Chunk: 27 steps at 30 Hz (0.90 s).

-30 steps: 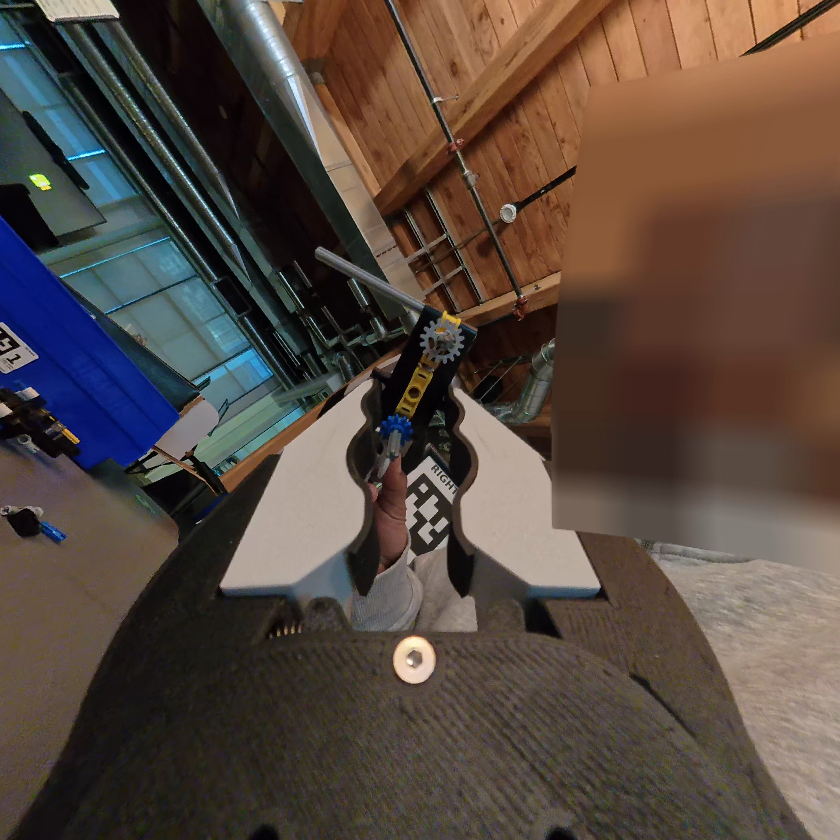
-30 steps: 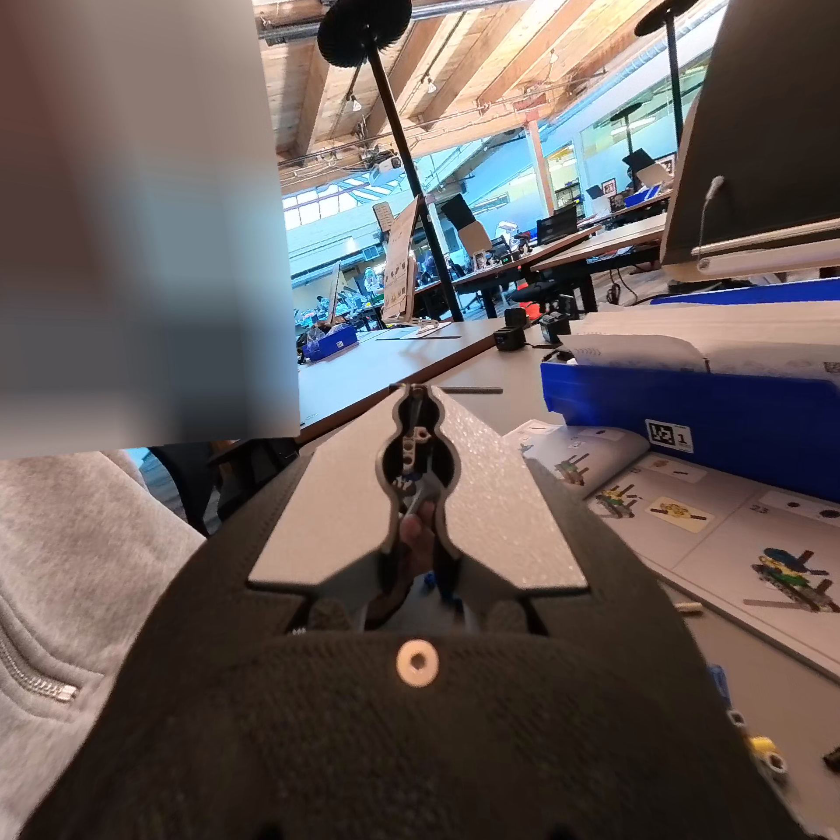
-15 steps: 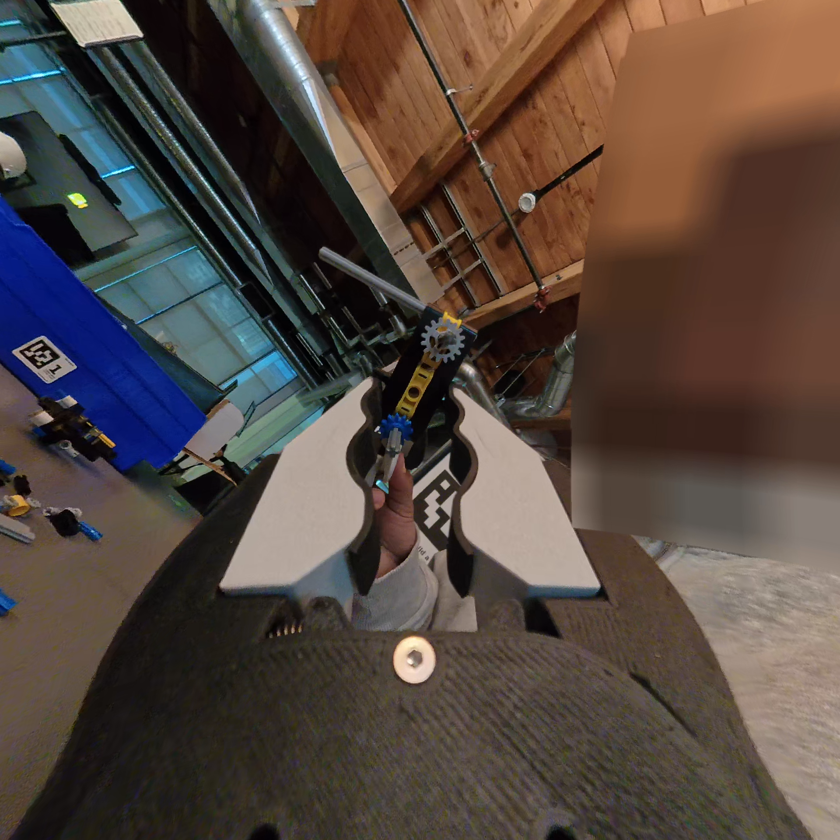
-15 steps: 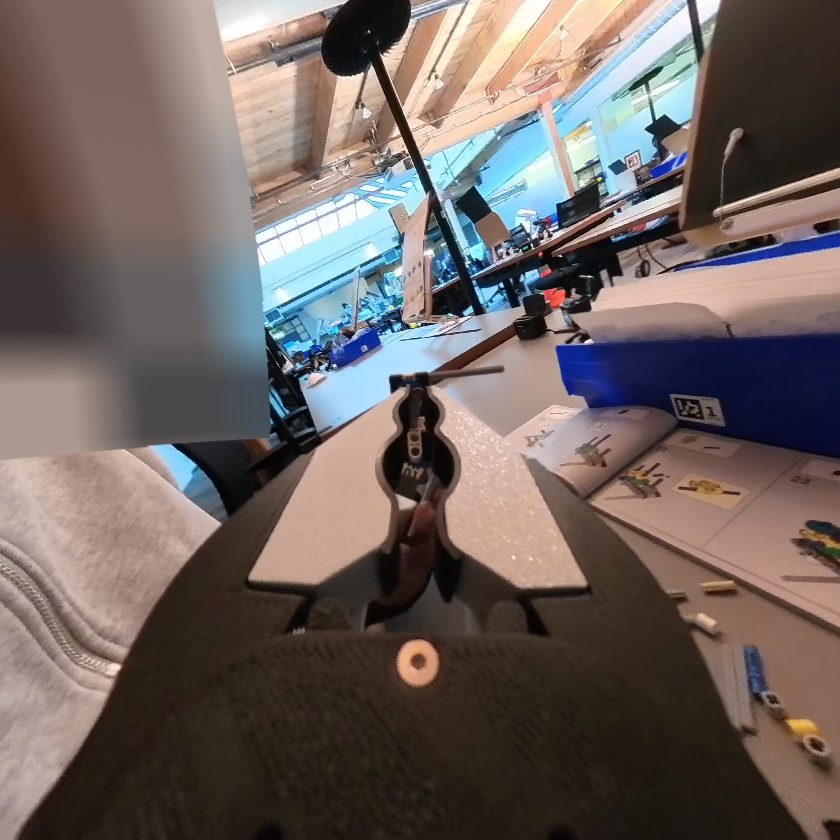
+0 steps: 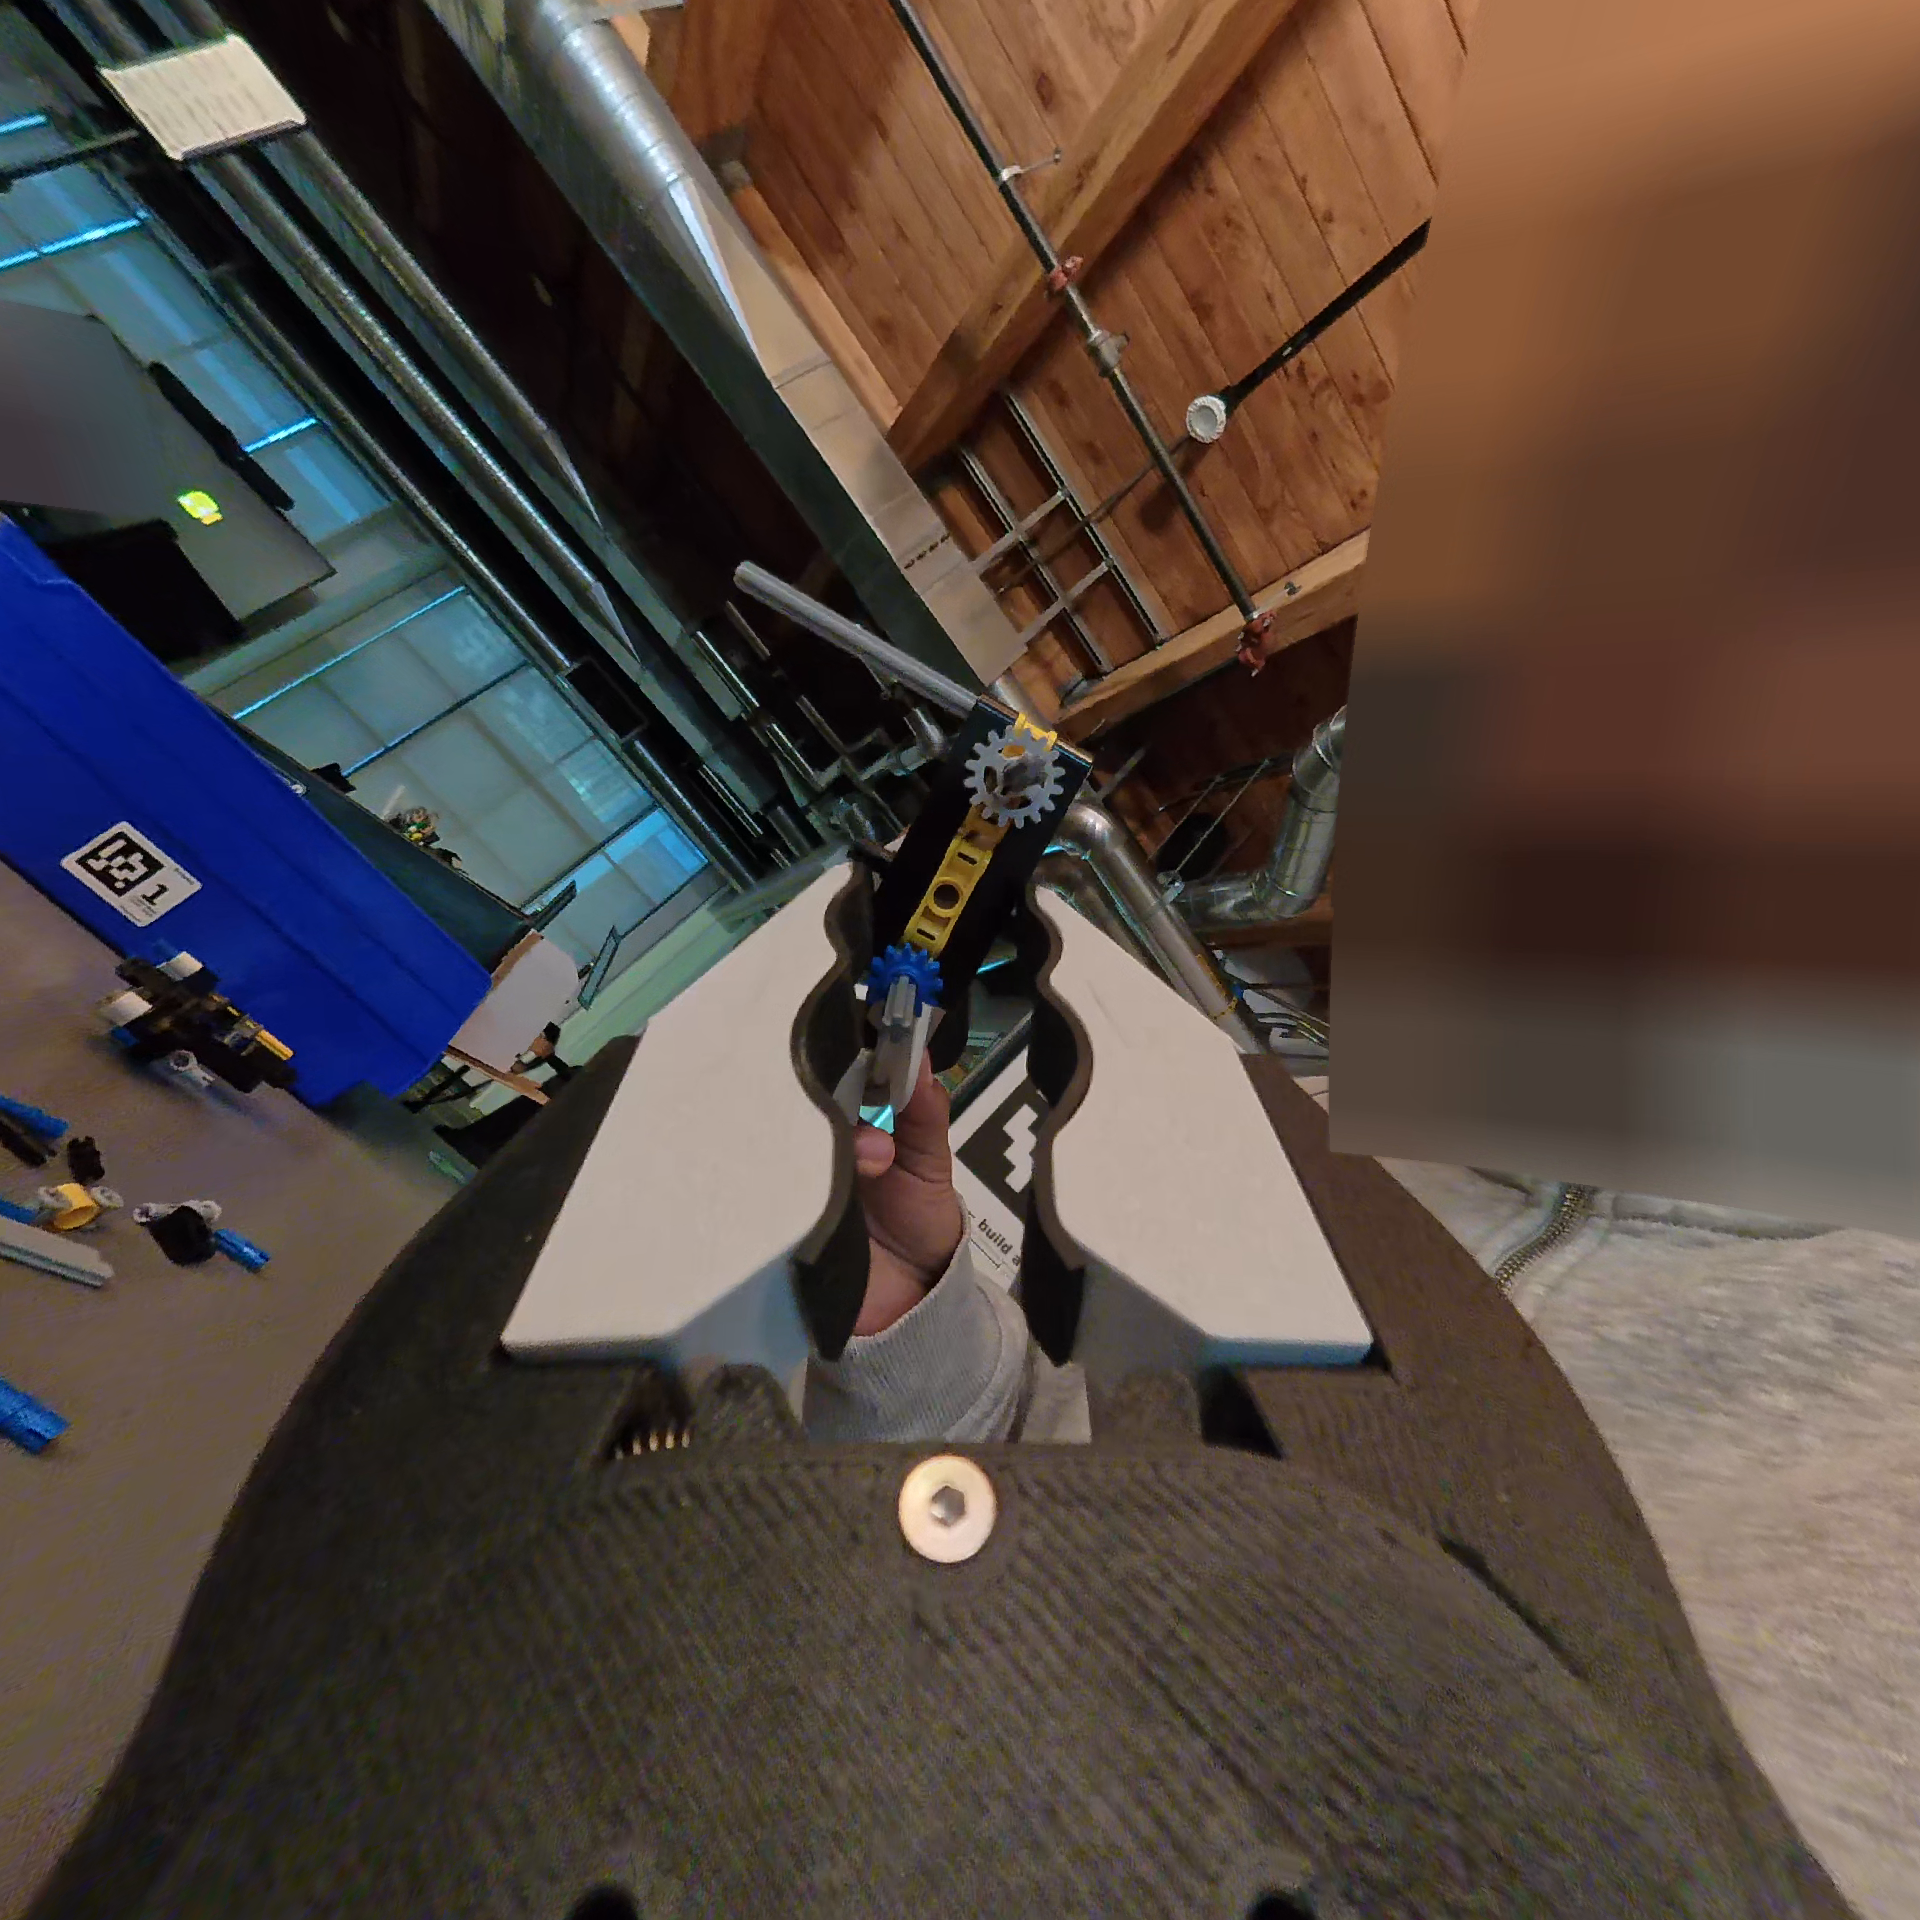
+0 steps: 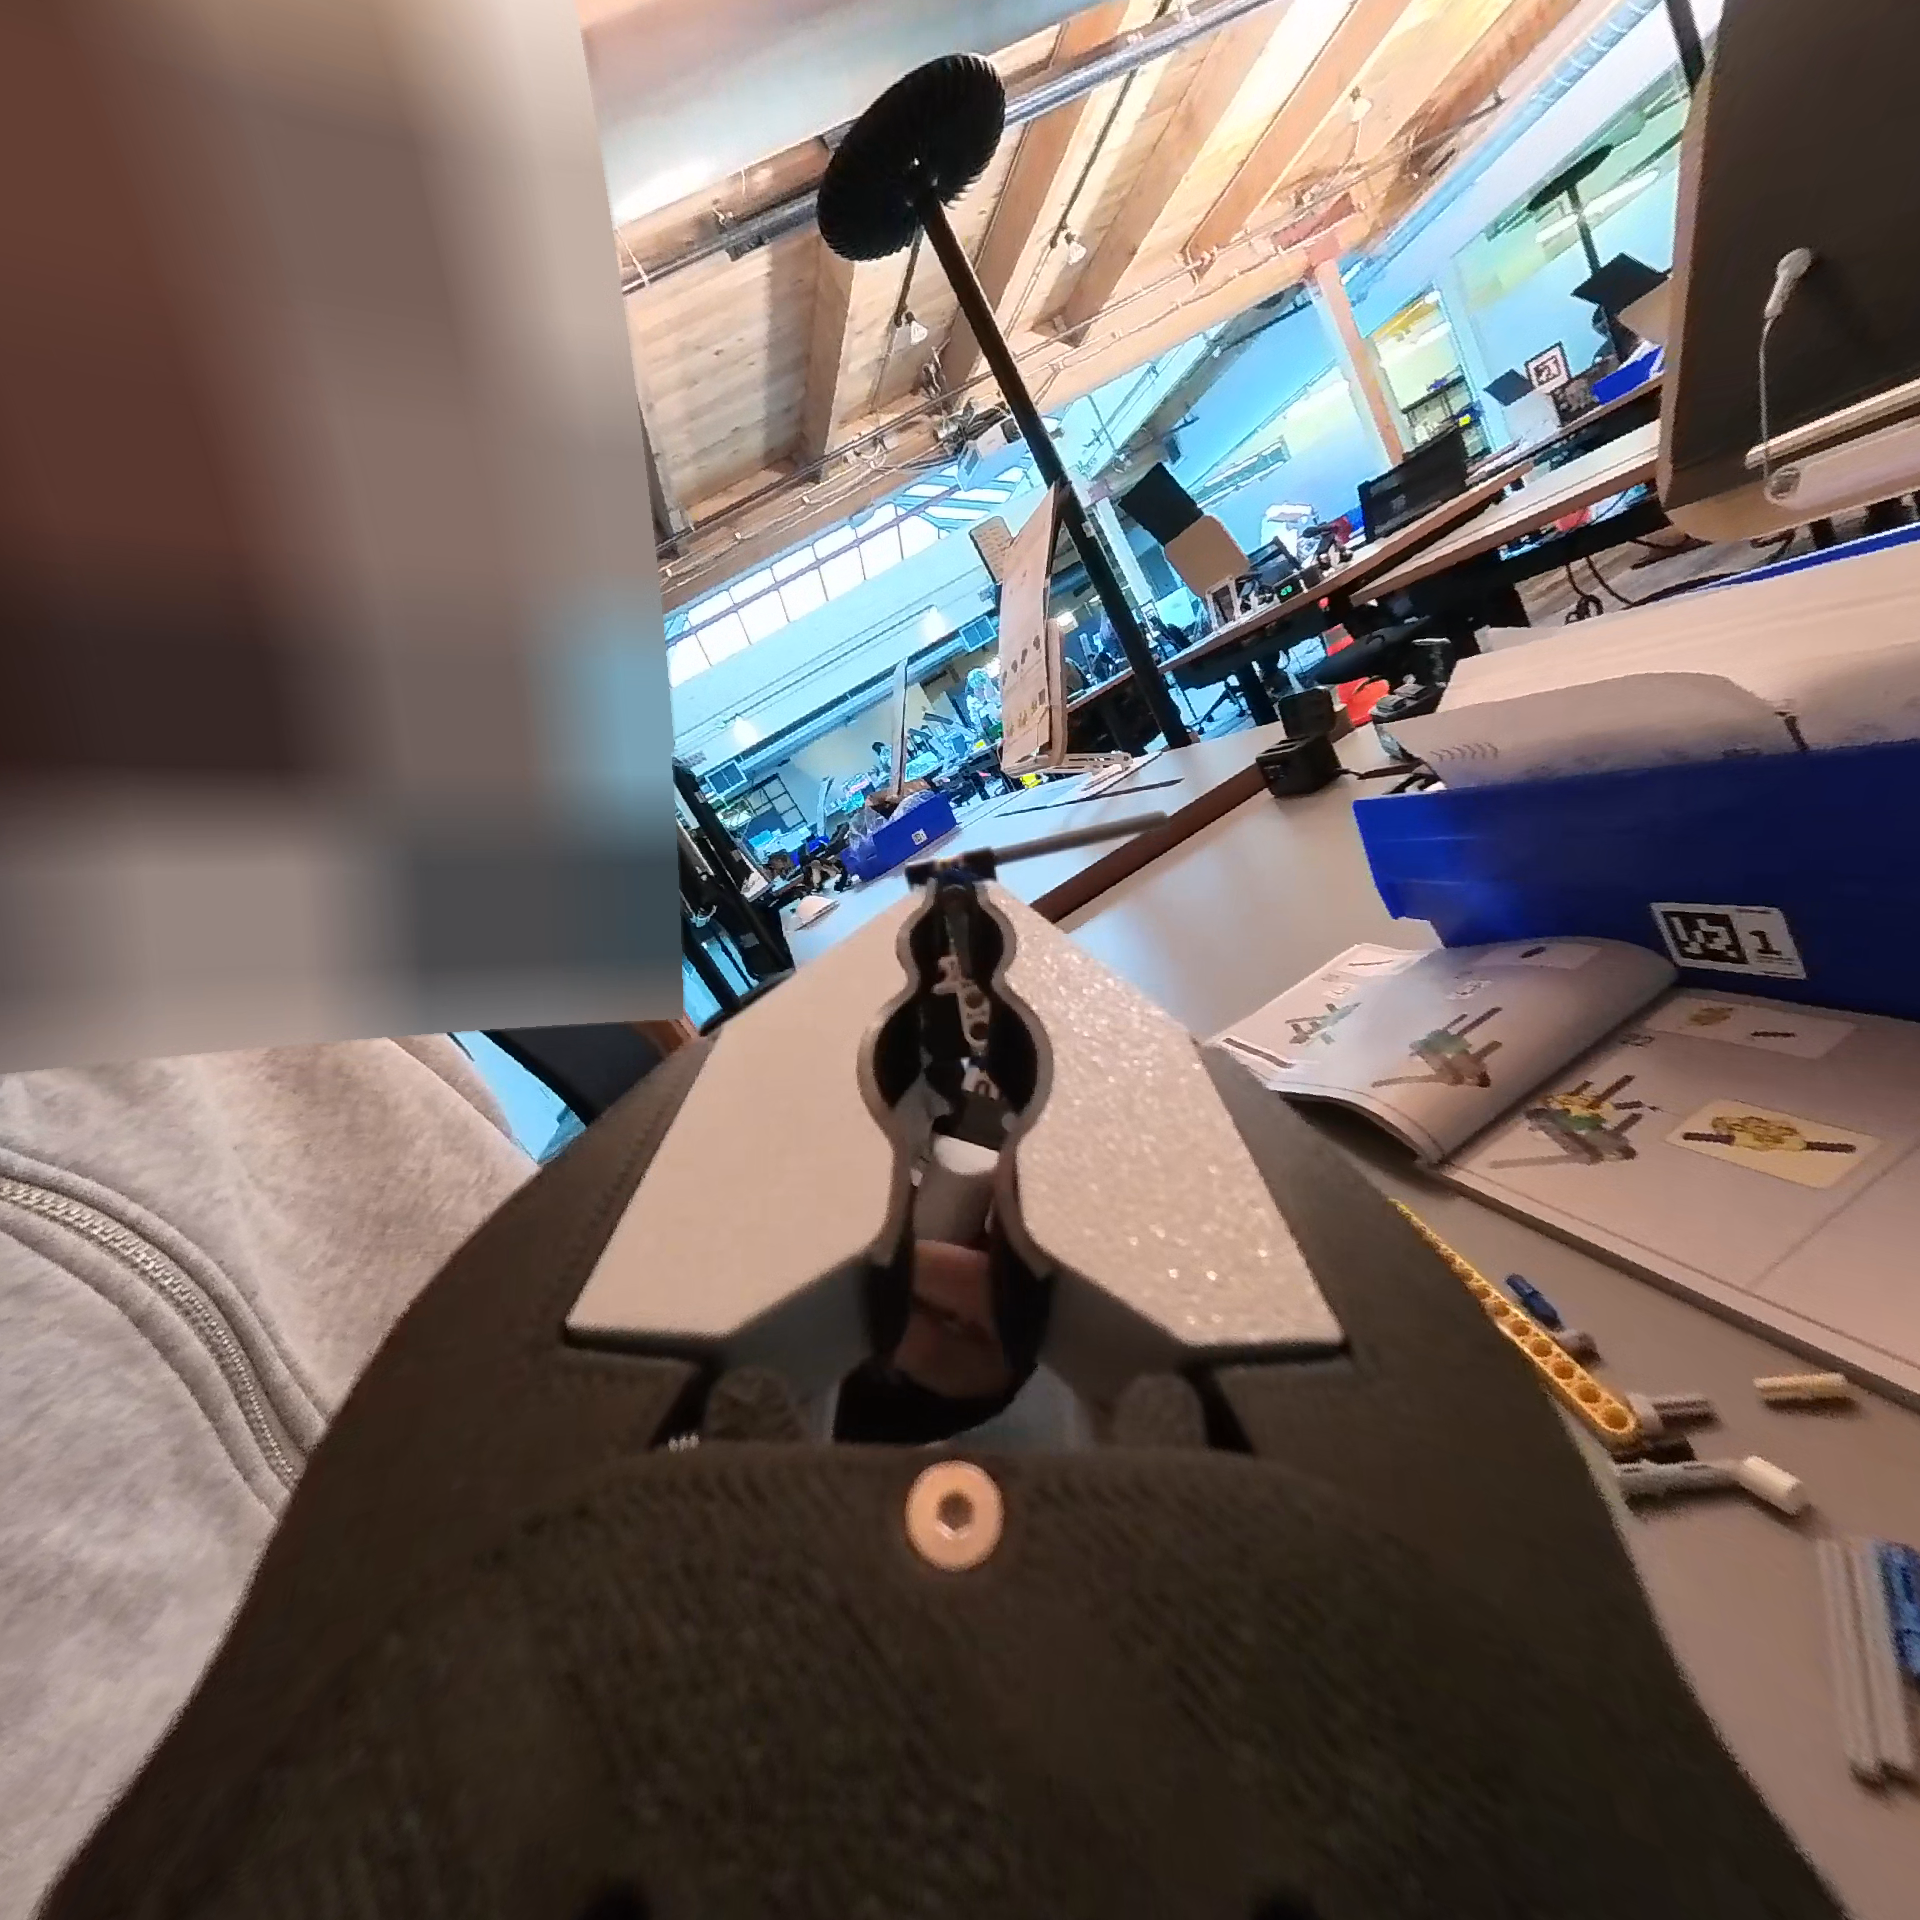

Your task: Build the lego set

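The left wrist view looks up at a wooden ceiling and shows the lego assembly point(image 5: 956, 883) face-on. It is a black beam carrying a yellow beam point(image 5: 948, 899), with a grey gear point(image 5: 1013, 777) at the top, a small blue gear point(image 5: 902, 977) lower down and a grey axle point(image 5: 852, 634) jutting up-left. The left gripper point(image 5: 940, 914) pinches this assembly across its width near the fingertips. Through the gap, a thumb point(image 5: 909, 1174) touches the assembly's lower end.

The right wrist view shows the same assembly only edge-on. The right gripper point(image 6: 951, 894) has its jaws almost pressed together on the assembly. Only this view shows the open instruction booklet point(image 6: 1507, 1091), a long yellow beam point(image 6: 1527, 1340) and a tan pin point(image 6: 1803, 1387) on the grey table point(image 6: 1195, 914).

Compared with 1 second ago, the assembly sits in the same place between the left fingers. The left view has swung, so that more of the blue bin point(image 5: 208, 831) and the loose parts point(image 5: 187, 1226) beside it have come into sight. The right view has tilted down, bringing more table parts into sight.

The bin carries a white sticker point(image 5: 130, 873) with a black square code and a numeral. A black-and-white marker tag point(image 5: 1003, 1143) on the right gripper shows behind the thumb. The booklet pages carry build pictures.
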Available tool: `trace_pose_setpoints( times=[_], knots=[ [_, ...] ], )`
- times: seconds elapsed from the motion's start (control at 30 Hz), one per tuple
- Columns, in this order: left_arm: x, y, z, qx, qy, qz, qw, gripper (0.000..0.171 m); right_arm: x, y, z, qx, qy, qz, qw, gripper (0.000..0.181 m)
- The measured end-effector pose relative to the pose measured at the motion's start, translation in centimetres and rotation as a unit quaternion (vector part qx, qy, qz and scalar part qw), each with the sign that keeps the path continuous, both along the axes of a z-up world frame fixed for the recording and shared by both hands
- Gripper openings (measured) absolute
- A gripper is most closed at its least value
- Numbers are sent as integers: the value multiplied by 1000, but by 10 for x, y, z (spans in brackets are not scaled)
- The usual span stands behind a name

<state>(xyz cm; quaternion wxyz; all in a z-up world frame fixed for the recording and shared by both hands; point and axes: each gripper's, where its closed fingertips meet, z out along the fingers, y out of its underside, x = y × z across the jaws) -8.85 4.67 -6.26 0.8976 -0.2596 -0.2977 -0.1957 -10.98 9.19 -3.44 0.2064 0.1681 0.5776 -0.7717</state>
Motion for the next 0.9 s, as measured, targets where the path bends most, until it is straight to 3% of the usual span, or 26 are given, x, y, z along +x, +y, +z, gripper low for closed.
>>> trace_pose_setpoints(
  times=[0.33,0.63,0.9],
  knots=[
    [-3,-7,-2,-6,-2,19,1000,25,3,-1,-16,50,-16,31,998,3],
    [-3,-3,-4,-56,6,22,998,25,8,4,-26,100,14,51,994,3],
    [-3,3,-7,-92,10,20,995,25,7,9,-30,99,-18,82,992,3]
  ],
)
